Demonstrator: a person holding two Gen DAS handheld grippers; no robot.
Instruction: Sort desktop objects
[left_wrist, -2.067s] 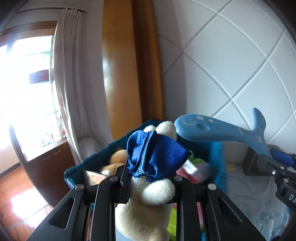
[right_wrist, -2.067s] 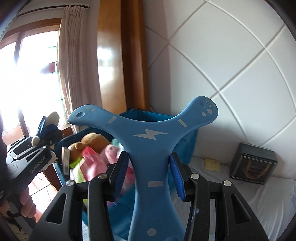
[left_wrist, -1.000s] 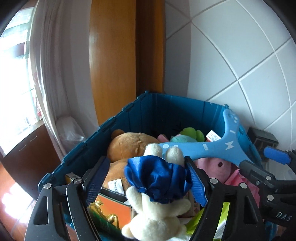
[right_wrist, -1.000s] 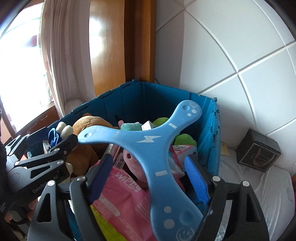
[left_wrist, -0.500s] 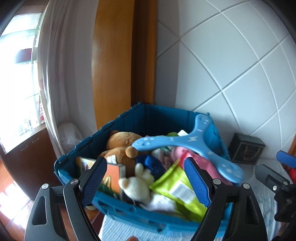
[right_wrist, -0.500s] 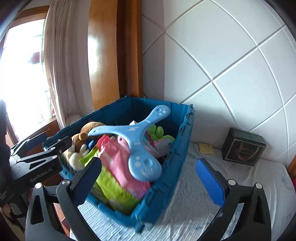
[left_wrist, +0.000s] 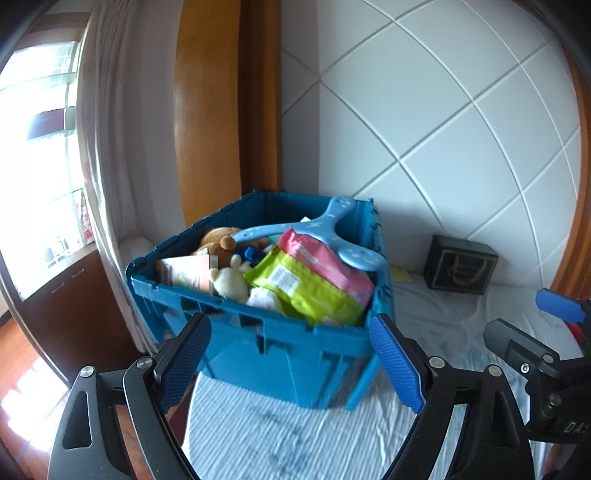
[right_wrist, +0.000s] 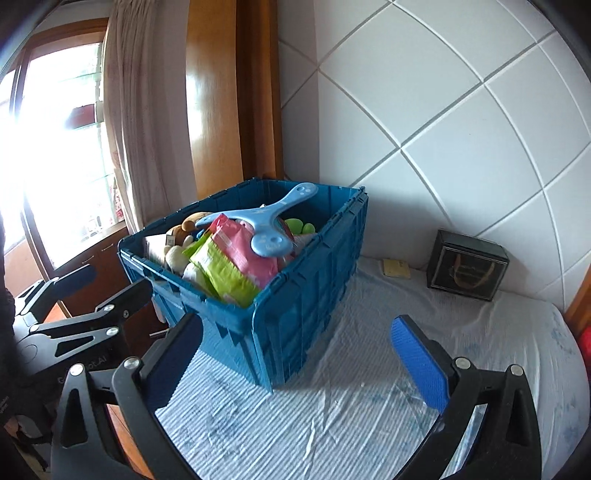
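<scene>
Boomerang atop full blue crate, centre frame.
Left gripper and right gripper both gape wide, empty; the toy looks light, stiff, slick—best pinched mid-arm.

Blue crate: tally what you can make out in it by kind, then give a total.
Visible in the blue crate; more may be buried:
Soft toys: 3, brown bear, cream rabbit, green toy
Wipes packs: 2, pink pack, green pack
Boomerangs: 1, blue boomerang
Boxes: 1, orange box
Total: 7
</scene>
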